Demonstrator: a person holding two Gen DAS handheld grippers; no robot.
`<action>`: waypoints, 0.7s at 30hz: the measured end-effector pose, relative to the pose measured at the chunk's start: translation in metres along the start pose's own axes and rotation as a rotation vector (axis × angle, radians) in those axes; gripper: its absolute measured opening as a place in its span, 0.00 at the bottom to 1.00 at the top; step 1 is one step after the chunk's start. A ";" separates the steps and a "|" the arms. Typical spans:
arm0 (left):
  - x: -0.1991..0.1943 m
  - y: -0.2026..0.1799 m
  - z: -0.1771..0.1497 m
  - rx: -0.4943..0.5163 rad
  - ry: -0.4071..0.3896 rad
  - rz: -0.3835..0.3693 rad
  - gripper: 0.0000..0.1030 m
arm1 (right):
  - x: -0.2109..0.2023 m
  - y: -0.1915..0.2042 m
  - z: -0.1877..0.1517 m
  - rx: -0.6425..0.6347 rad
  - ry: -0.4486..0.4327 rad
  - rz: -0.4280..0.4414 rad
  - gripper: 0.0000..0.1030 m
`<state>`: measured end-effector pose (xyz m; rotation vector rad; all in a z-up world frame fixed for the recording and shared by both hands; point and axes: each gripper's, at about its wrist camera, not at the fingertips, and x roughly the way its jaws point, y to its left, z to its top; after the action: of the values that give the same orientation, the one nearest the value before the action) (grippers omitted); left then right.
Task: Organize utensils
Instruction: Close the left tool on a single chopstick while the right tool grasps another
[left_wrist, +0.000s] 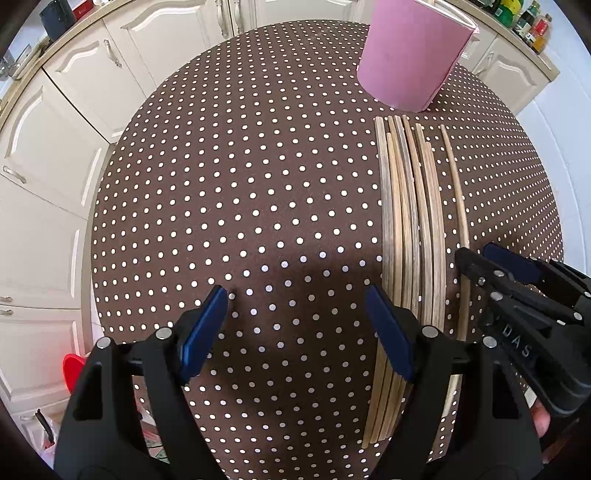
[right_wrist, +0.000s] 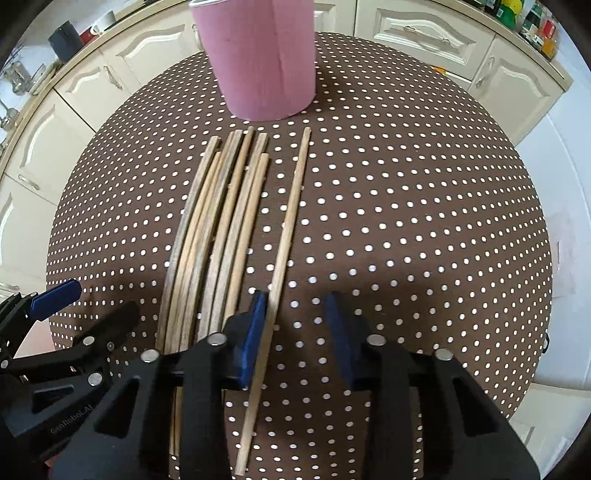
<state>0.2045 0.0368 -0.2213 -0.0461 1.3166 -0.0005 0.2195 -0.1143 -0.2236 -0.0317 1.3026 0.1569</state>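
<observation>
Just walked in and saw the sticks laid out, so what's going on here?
A person with a gripper in each hand is sorting chopsticks on a dotted tablecloth. Most lie bunched in front of a pink cup; a lone chopstick lies apart to their right. The right gripper is open, its left finger beside that stick. The left gripper is open over bare cloth. Nothing is gripped yet.

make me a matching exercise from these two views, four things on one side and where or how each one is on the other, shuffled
Things:
1. pink holder
2. lone chopstick
3. chopstick bundle
4. left gripper

Place or state:
A. open over bare dotted cloth
B. lying apart, between the right gripper's open fingers
C. upright at the table's far side
D. lying packed side by side

Pairs: 1-C, 2-B, 3-D, 4-A
</observation>
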 end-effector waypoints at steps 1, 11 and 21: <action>0.001 0.000 0.001 0.001 0.002 -0.007 0.74 | 0.000 -0.002 -0.001 -0.014 0.001 -0.014 0.24; 0.002 -0.011 0.012 0.027 -0.004 -0.041 0.74 | 0.006 0.009 0.013 -0.026 -0.013 -0.021 0.10; 0.019 -0.031 0.034 0.044 -0.015 -0.020 0.76 | 0.004 -0.015 0.003 0.043 -0.017 0.044 0.06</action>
<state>0.2426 0.0064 -0.2300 -0.0218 1.3009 -0.0465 0.2257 -0.1285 -0.2271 0.0350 1.2897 0.1669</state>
